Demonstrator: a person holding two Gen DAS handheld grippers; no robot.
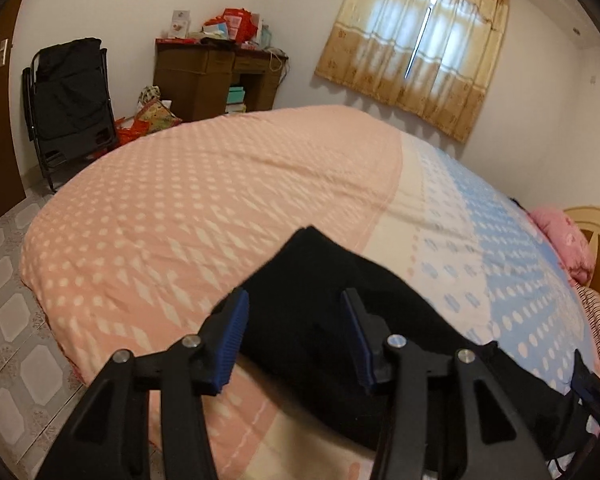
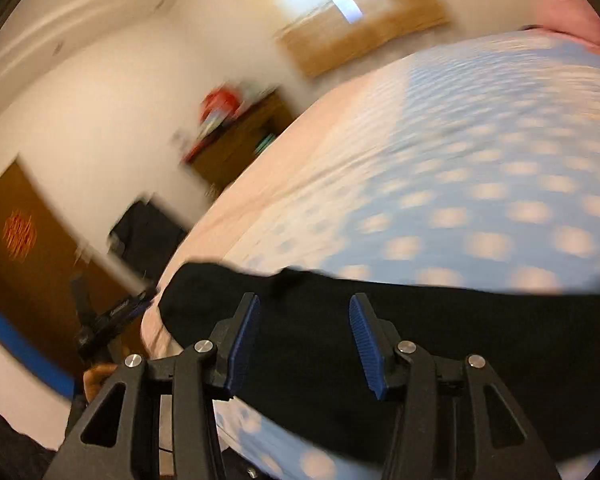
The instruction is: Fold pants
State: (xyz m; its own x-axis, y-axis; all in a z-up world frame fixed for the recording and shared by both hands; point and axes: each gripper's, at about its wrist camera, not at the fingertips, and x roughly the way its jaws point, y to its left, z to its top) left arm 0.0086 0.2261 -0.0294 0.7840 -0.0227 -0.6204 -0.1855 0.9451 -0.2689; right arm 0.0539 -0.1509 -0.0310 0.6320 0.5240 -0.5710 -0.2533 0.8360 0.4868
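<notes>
Black pants (image 1: 300, 264) lie folded flat on the near part of the bed (image 1: 204, 200), across the line where the pink half of the cover meets the blue half. My left gripper (image 1: 295, 300) hovers over their near left end with its blue pads (image 1: 236, 328) well apart and nothing pinched between them. In the blurred right wrist view the pants (image 2: 480, 328) stretch to the right, and my right gripper (image 2: 305, 304) stands open just above them, gripping nothing.
The bed's edge drops to a tiled floor (image 1: 16, 320) on the left. A black folding chair (image 1: 68, 96) and a cluttered brown desk (image 1: 216, 76) stand by the far wall. A pink pillow (image 1: 564, 236) lies by the headboard at the right.
</notes>
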